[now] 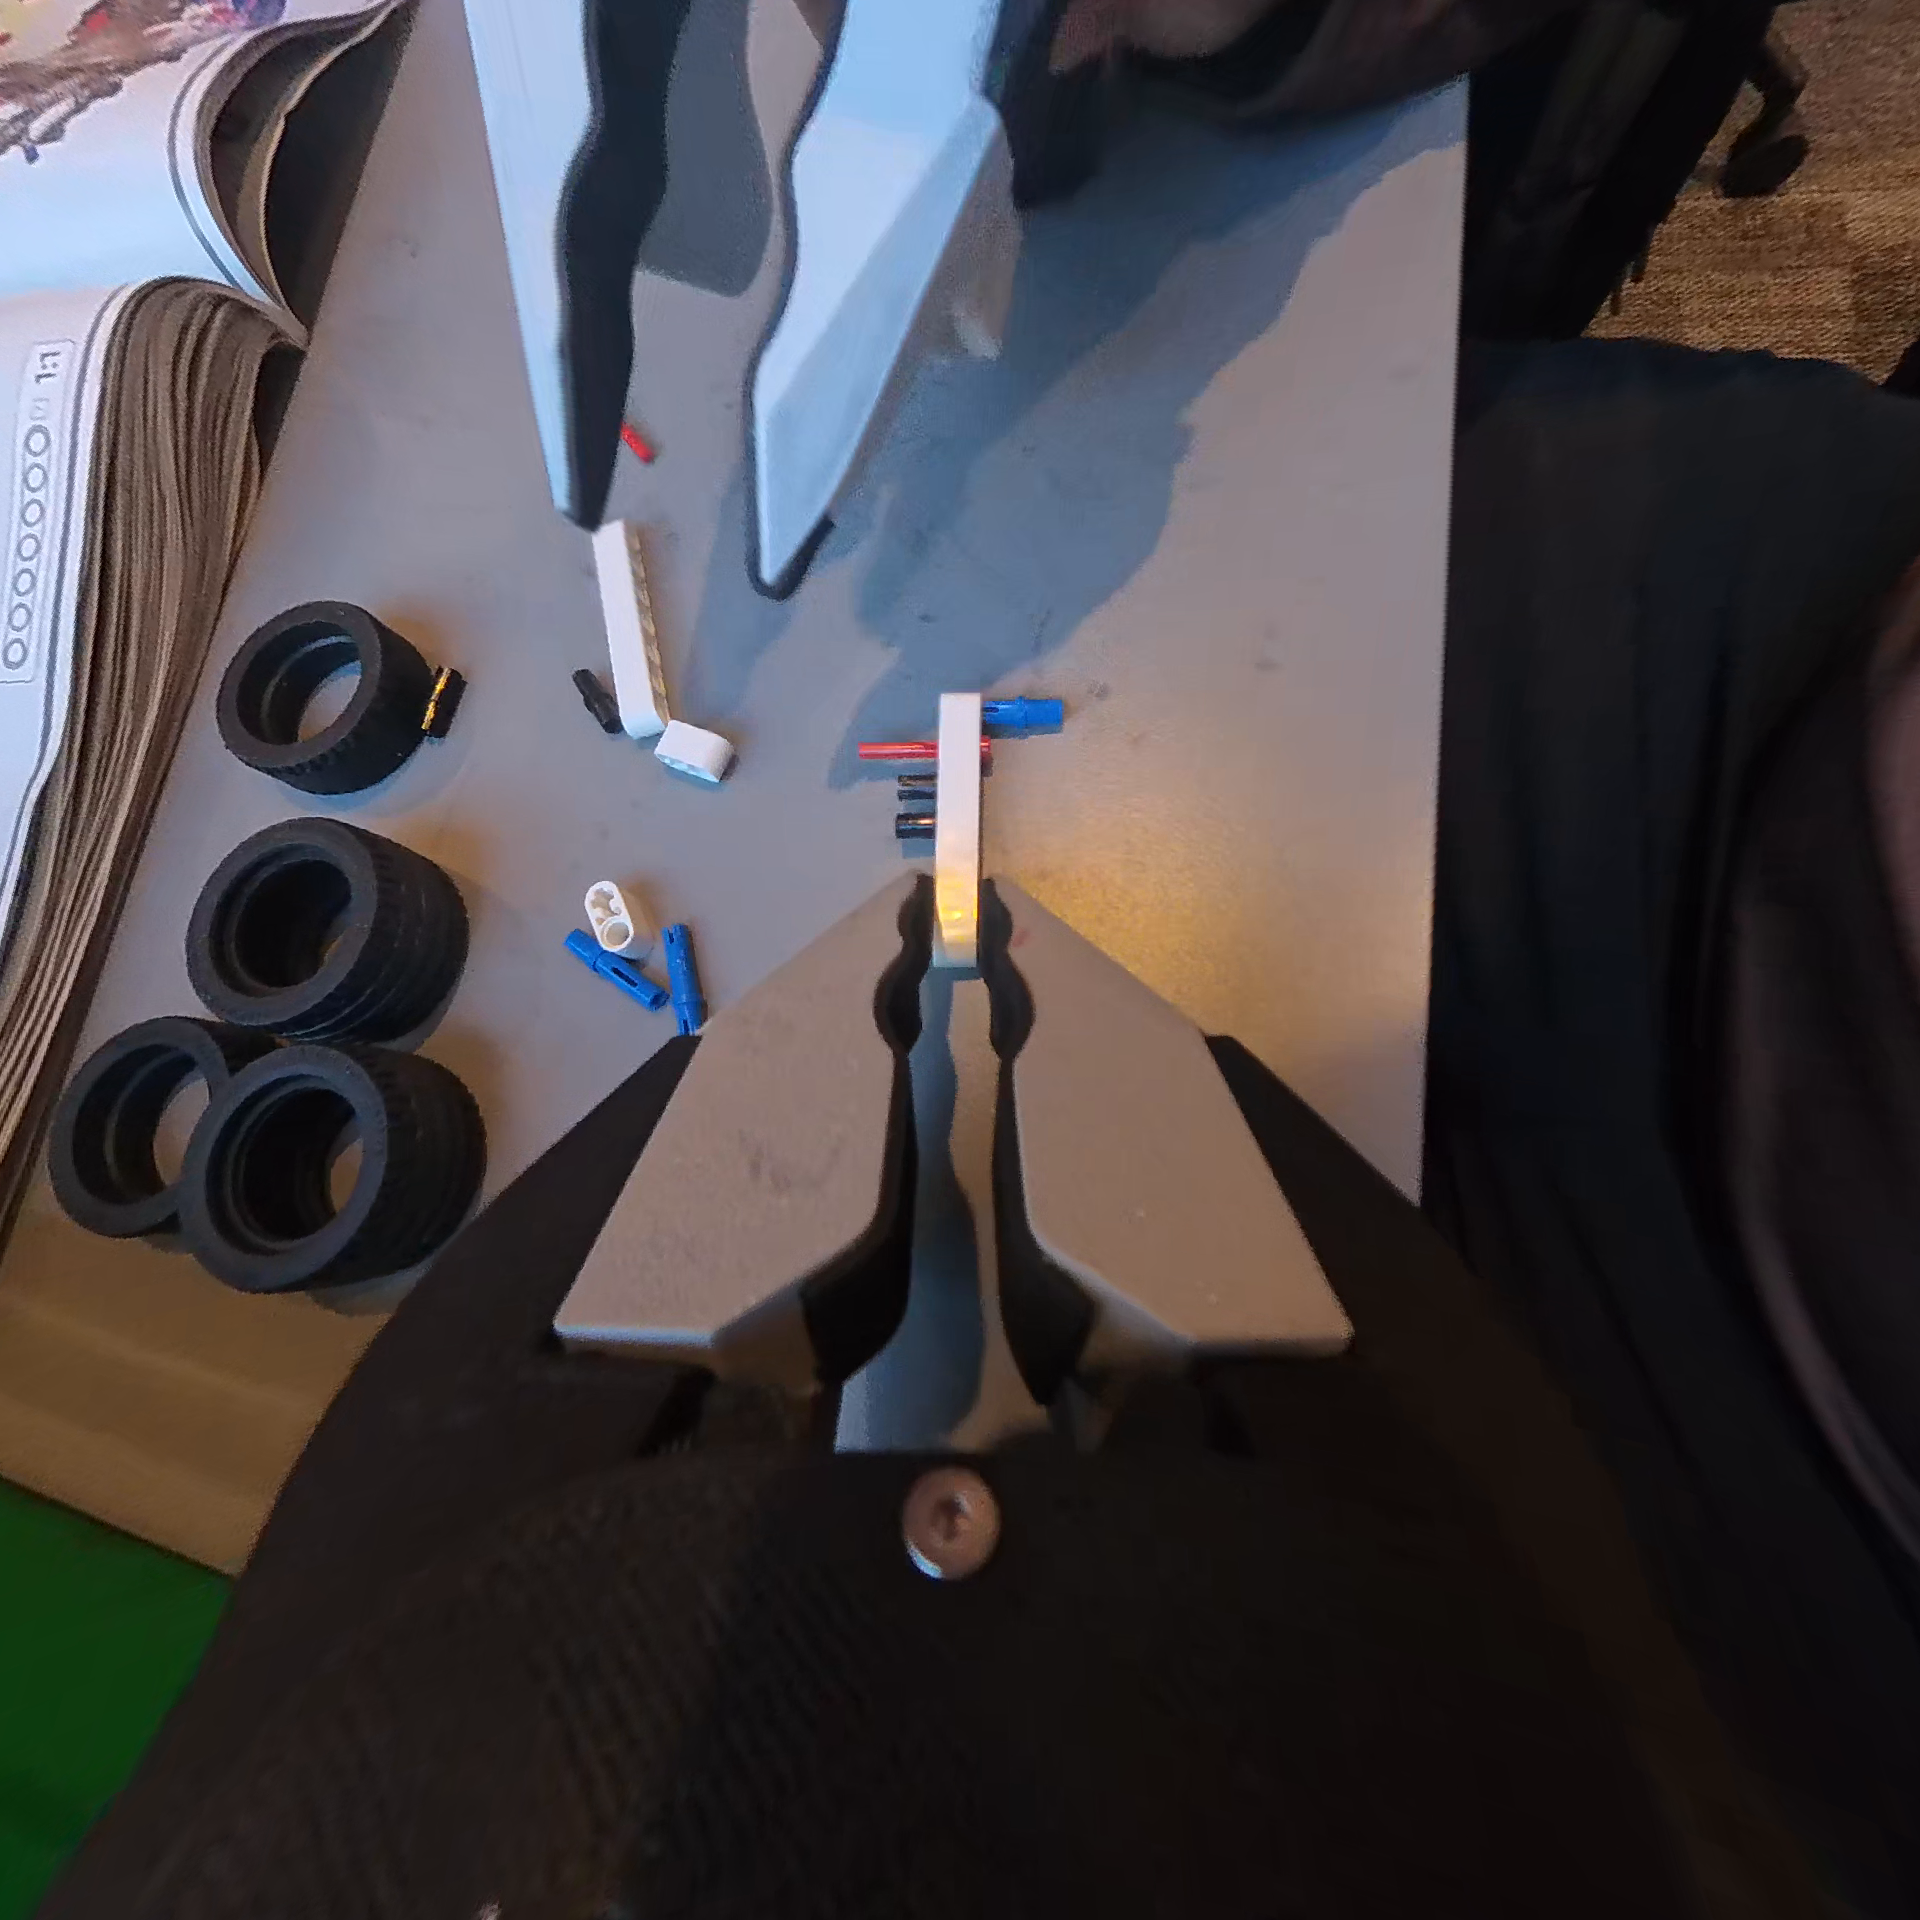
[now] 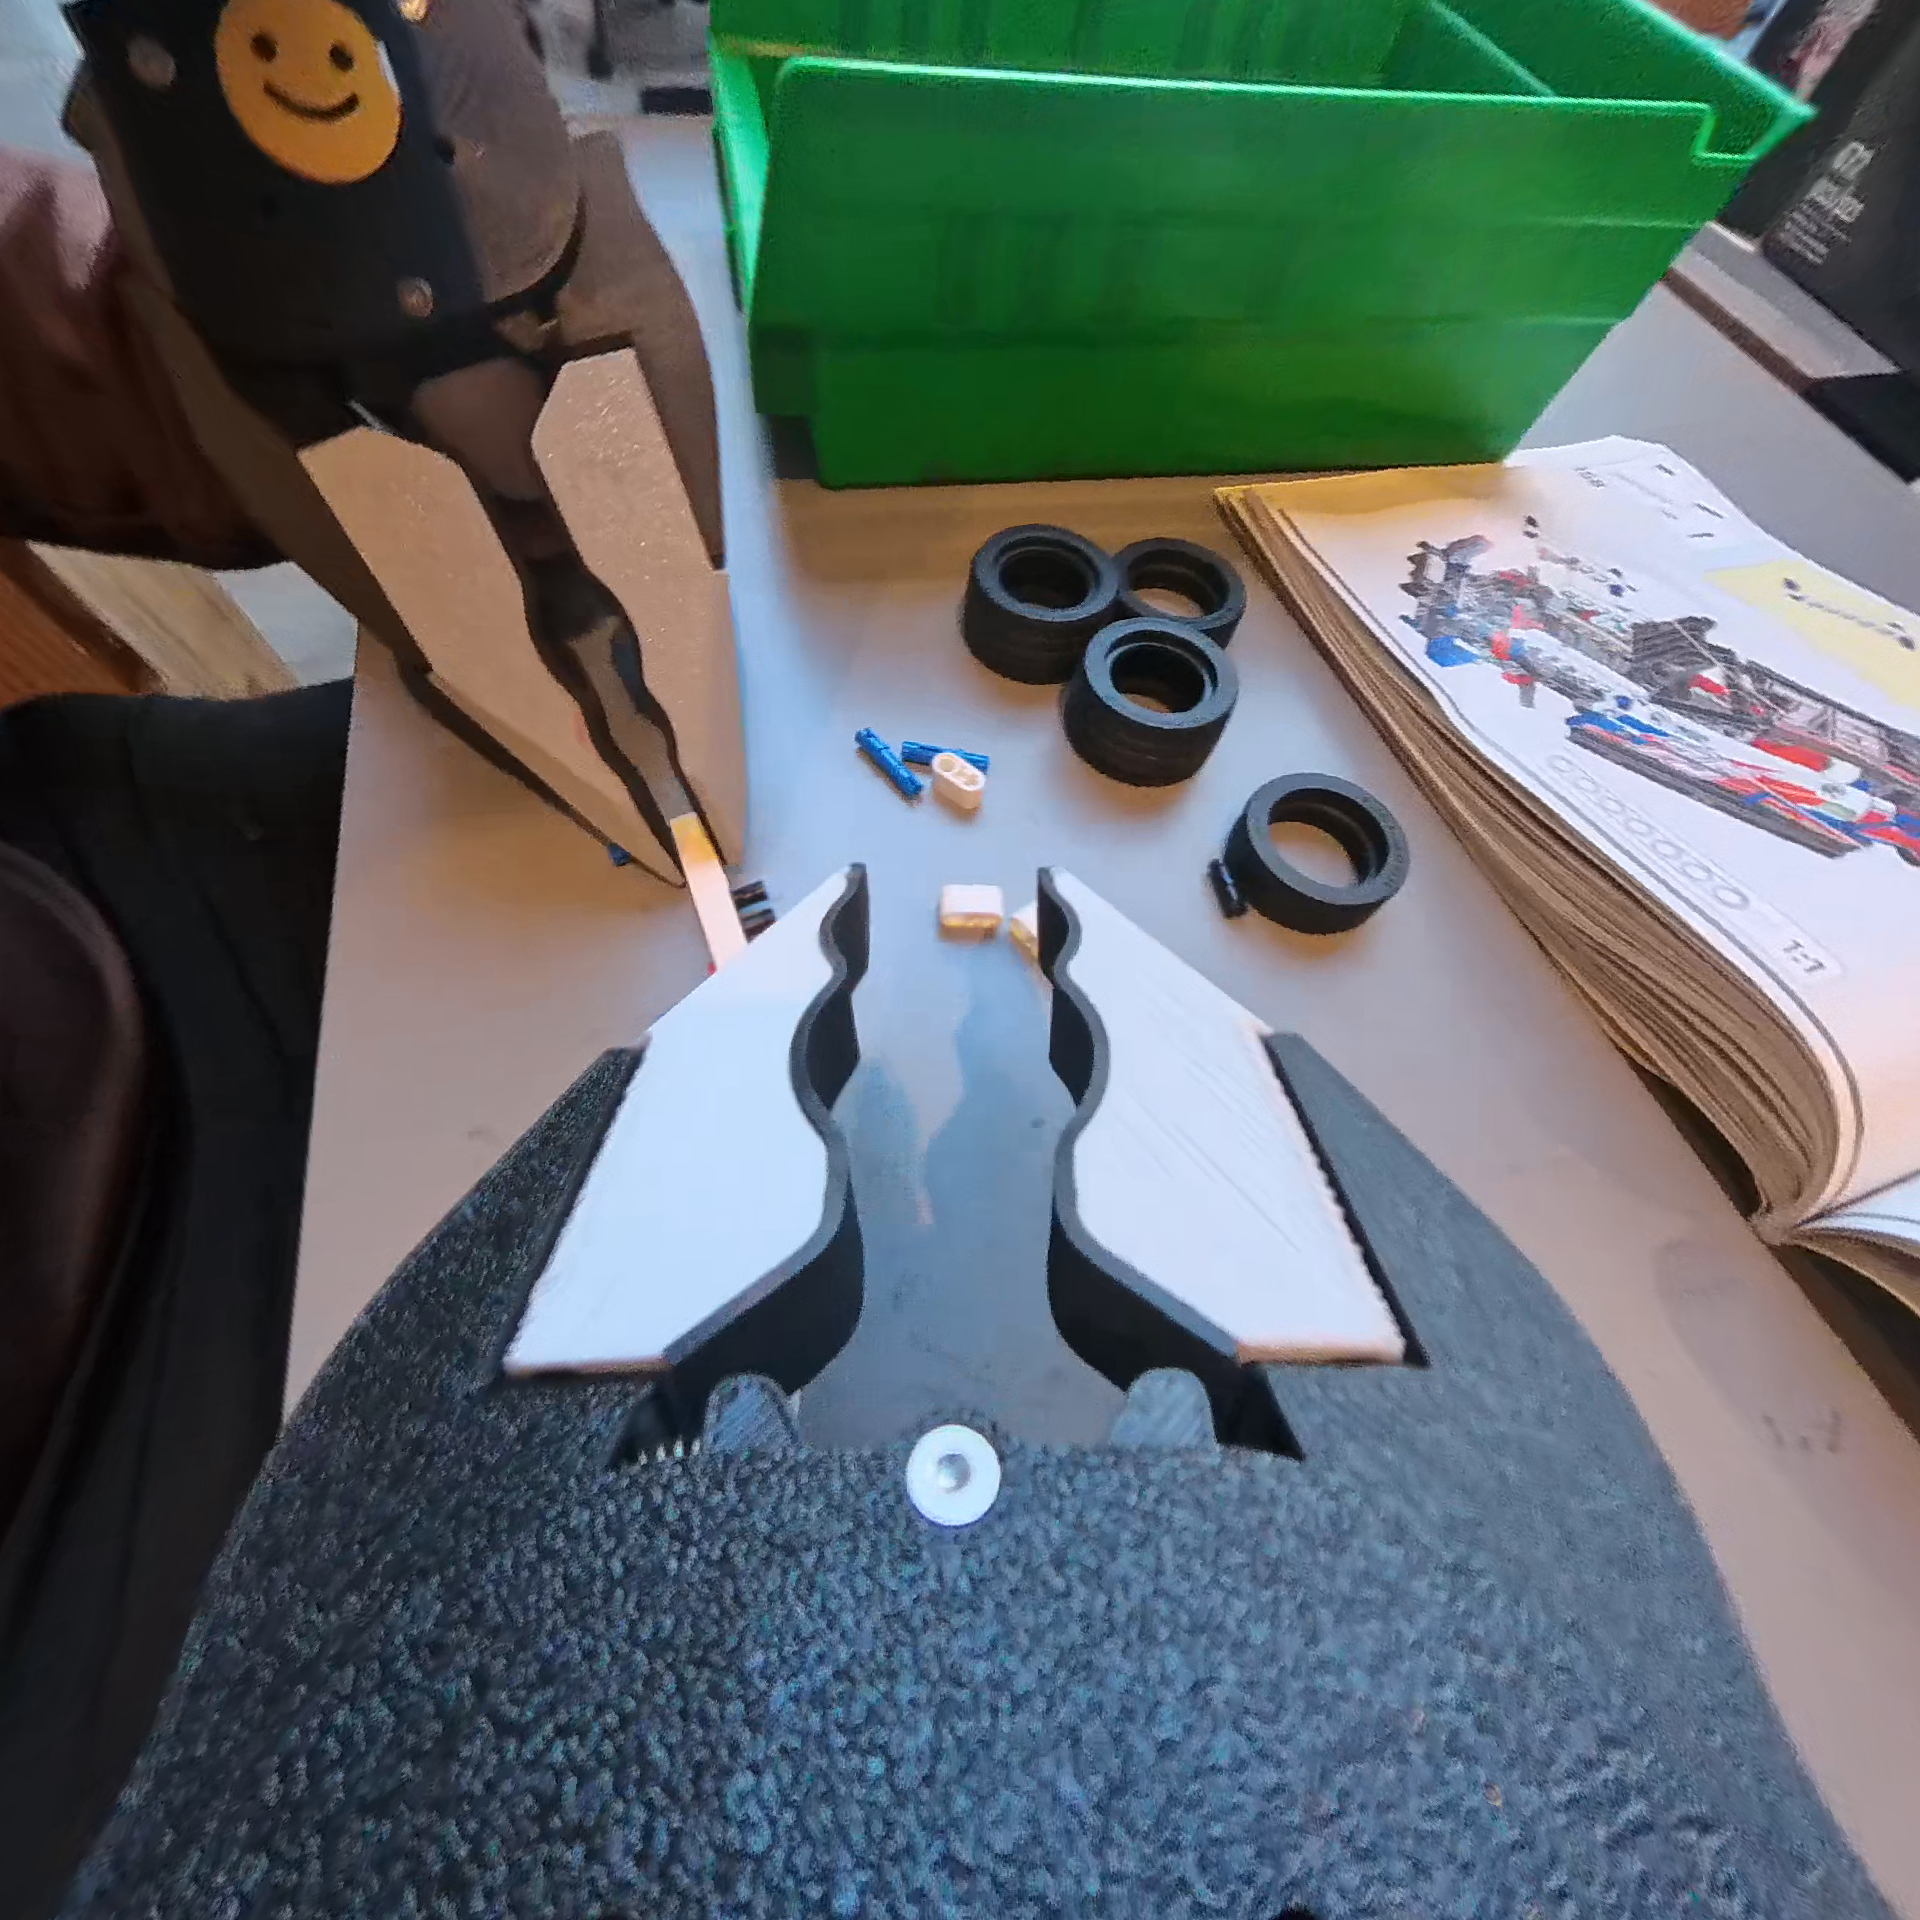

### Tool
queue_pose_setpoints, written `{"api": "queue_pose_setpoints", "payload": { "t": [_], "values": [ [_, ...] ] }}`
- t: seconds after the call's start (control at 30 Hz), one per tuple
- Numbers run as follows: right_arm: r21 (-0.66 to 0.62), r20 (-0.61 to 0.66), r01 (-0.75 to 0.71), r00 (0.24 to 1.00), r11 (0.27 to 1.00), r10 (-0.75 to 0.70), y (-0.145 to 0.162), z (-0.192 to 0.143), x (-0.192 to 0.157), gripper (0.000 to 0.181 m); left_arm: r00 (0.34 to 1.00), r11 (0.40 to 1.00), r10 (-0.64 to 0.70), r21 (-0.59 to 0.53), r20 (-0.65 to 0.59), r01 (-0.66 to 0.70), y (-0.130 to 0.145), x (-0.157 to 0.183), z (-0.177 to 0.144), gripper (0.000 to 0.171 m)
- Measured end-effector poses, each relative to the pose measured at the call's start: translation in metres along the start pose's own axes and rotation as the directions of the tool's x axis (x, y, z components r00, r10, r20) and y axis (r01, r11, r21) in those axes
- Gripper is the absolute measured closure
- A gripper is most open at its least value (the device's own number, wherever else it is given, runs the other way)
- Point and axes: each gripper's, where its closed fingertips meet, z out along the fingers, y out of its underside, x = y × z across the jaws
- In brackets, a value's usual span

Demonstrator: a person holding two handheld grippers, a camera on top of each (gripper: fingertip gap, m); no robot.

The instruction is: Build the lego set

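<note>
our grippers [image 2: 951,904] have white fingers [image 2: 707,1164] with wavy black pads, textured black bodies, a silver screw [image 2: 952,1473] behind the fingers.

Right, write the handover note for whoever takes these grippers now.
Left gripper: shut on the white beam, which already carries blue, red and black pins.
Right gripper: open, empty, hovering by the loose long white beam and small white connector.
On the table: four black tyres, spare blue pins, open manual.
Left: nearly the whole build.
</note>
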Motion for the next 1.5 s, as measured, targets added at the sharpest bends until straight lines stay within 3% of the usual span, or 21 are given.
{"api": "queue_pose_setpoints", "payload": {
  "t": [0.5, 0.8, 1.5],
  "values": [
    [0.005, 0.064, -0.025, 0.998, 1.0, 0.025, 0.0, 0.004, 0.009, 0.148, 0.996, 0.996, 0.085, 0.007, 0.027, -0.085, -0.002, -0.001, 0.002, 0.167],
    [0.066, 0.155, -0.131, 0.981, 0.989, 0.119, -0.009, -0.002, 0.011, 0.149, 0.984, 0.988, 0.154, 0.004, 0.085, -0.155, -0.003, -0.006, 0.003, 0.166],
    [-0.038, 0.288, -0.106, 0.951, 0.994, 0.113, 0.001, 0.006, -0.008, 0.149, 0.978, 0.984, 0.179, 0.003, 0.102, -0.181, -0.003, -0.006, 0.003, 0.166]
  ]
}}
